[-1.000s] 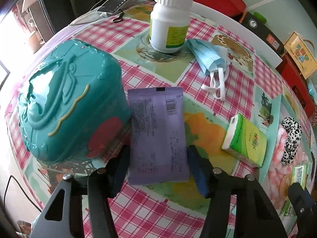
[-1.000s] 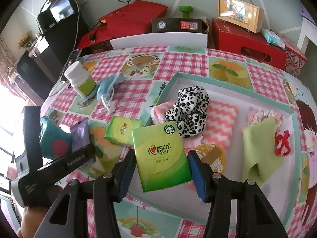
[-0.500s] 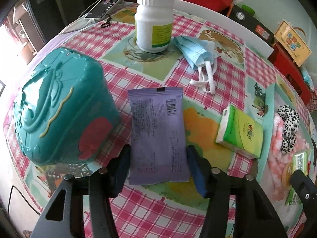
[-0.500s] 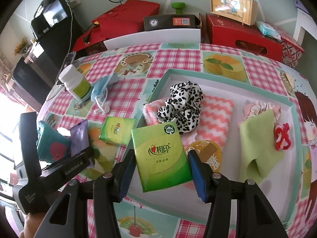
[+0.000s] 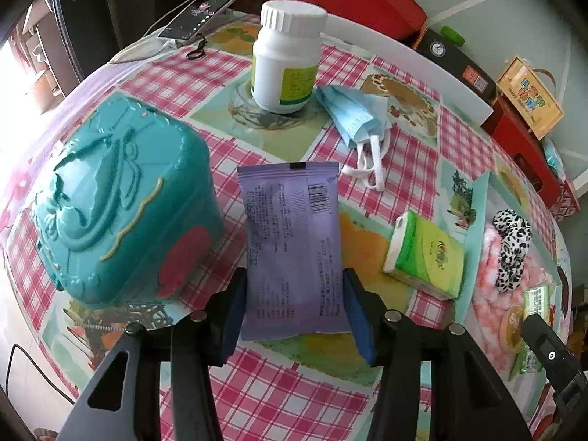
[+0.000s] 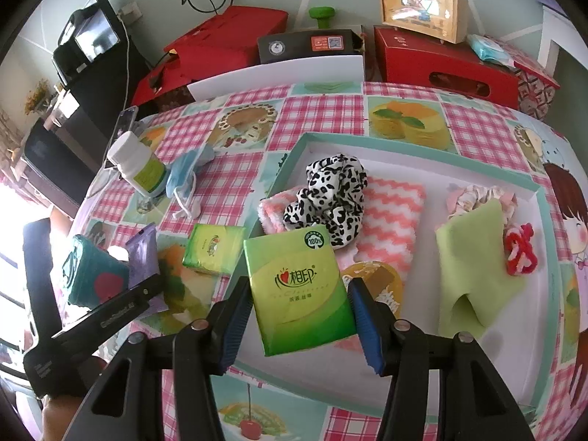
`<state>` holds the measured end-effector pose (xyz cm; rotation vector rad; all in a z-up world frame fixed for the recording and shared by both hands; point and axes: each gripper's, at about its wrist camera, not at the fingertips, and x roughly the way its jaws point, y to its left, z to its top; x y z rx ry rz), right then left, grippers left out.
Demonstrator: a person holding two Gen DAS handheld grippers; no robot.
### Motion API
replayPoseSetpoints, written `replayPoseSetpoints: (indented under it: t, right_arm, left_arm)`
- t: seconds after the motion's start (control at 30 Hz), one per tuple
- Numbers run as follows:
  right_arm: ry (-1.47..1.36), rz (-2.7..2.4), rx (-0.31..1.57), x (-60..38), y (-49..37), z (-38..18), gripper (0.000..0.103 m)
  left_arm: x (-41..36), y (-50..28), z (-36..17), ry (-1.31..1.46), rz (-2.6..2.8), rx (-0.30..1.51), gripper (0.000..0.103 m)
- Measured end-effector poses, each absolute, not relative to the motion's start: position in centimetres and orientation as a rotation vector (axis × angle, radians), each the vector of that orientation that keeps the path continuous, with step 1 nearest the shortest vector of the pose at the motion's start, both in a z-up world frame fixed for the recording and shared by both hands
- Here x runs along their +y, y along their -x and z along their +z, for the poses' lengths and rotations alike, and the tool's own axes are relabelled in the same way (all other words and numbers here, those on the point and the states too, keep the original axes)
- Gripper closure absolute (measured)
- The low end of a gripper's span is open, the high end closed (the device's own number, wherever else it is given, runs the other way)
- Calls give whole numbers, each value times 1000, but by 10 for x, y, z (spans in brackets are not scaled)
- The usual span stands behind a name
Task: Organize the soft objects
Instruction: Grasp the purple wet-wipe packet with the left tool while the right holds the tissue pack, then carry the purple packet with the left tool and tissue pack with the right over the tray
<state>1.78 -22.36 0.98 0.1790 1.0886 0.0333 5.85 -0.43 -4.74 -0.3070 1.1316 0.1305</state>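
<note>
1. Soft stuff is mostly sorted: the tray holds a scrunchie, towel and green cloth.
2. Your right gripper grips a tissue pack over the tray.
3. Your left gripper is closing on the purple pack; whether it's lifted is unclear.
4. Left on the table: mask, second tissue pack.
5. The tray's near corner is cut off.
</note>
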Motion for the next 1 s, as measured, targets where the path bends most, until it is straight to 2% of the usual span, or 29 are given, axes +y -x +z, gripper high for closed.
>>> replayPoseSetpoints:
  t: [0.27,0.53,0.8,1.0]
  right_arm:
    - [-193,21,1030,-229,-15,24,47]
    - [-224,-48,911,-248,-3,56,47]
    - [-278,-148,821,-283,14,80,47]
    - [-330,-241,785,-317,29,88,46]
  left_arm:
    - [-13,-57,-30,271,117,1072,51]
    - [-33,-48,16,226,29,962,51]
    - [-76,-45,66,148,-118,854,51]
    - [-113,-44,78,84,-214,833,51]
